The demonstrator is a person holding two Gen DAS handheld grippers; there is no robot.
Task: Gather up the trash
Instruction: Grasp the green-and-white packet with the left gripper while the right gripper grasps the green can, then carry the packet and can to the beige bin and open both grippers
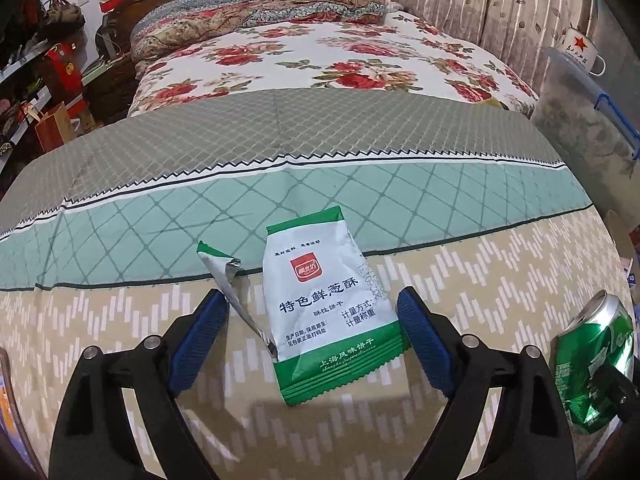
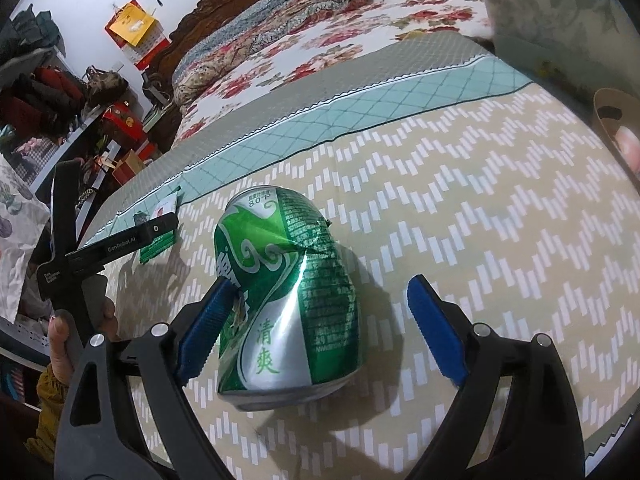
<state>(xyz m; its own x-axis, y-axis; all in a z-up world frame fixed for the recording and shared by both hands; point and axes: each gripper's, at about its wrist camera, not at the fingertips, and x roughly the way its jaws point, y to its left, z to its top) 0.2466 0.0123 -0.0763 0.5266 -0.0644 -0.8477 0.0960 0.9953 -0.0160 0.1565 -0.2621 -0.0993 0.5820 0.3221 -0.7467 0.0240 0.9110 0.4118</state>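
Note:
A white and green biscuit wrapper [image 1: 316, 264] lies flat on the beige patterned bedsheet [image 1: 100, 320], with a torn strip [image 1: 224, 268] beside its left edge. My left gripper [image 1: 312, 294] stands open around the wrapper, one blue pad on each side and neither pressing it. To the right lies a crushed green drink can [image 2: 288, 300] on its side, also seen as the can [image 1: 592, 360]. My right gripper [image 2: 320, 282] is open around the can, its left pad at the can's side and its right pad well apart. A hand [image 2: 60, 344] holds the left gripper's black body [image 2: 120, 240], which partly hides the wrapper [image 2: 160, 236].
The bed runs back to a floral quilt [image 1: 320, 52] and a carved headboard. A clear storage box [image 1: 580, 128] with an enamel mug [image 1: 576, 50] on it stands at the right. Cluttered shelves and bags [image 1: 52, 80] line the left. A brown rim [image 2: 612, 120] shows at the right edge.

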